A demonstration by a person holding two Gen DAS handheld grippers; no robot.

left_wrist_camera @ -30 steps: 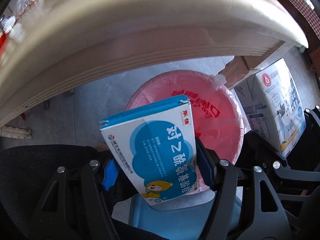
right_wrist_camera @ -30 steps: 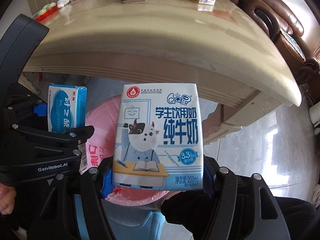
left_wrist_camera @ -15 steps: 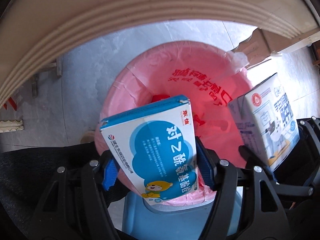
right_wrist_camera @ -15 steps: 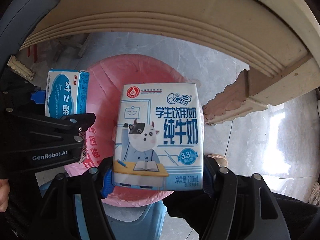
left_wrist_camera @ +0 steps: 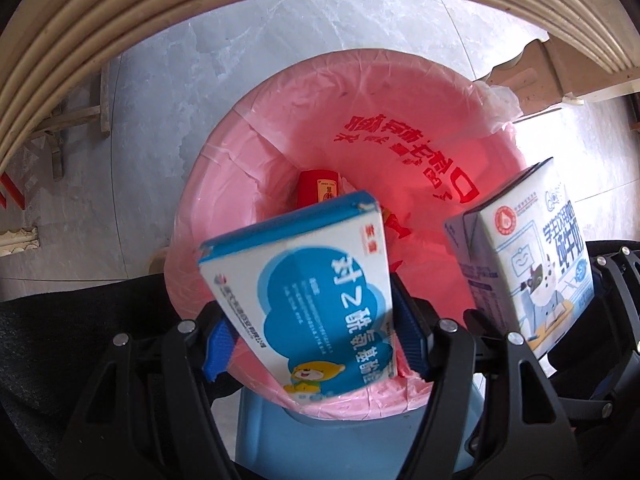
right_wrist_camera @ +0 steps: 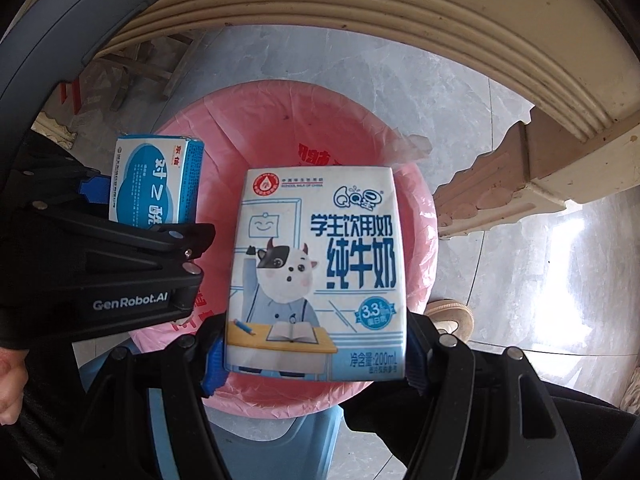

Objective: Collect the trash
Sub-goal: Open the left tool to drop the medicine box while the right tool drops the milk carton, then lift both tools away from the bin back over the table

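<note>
While both boxes hang over the pink-lined bin (left_wrist_camera: 400,128), the right gripper (right_wrist_camera: 316,356) has its fingers (right_wrist_camera: 214,364) closed on a milk carton (right_wrist_camera: 316,276) printed "QQ星", "纯牛奶" and "200mL". Beside it, the left gripper (left_wrist_camera: 312,336), marked "GenRobot.AI", clamps a blue-and-white medicine box (left_wrist_camera: 316,304) reading "对乙酰氨基酚", tilted between its blue fingers (left_wrist_camera: 218,344). Red characters run across the liner; a red packet (left_wrist_camera: 318,192) lies inside.
</note>
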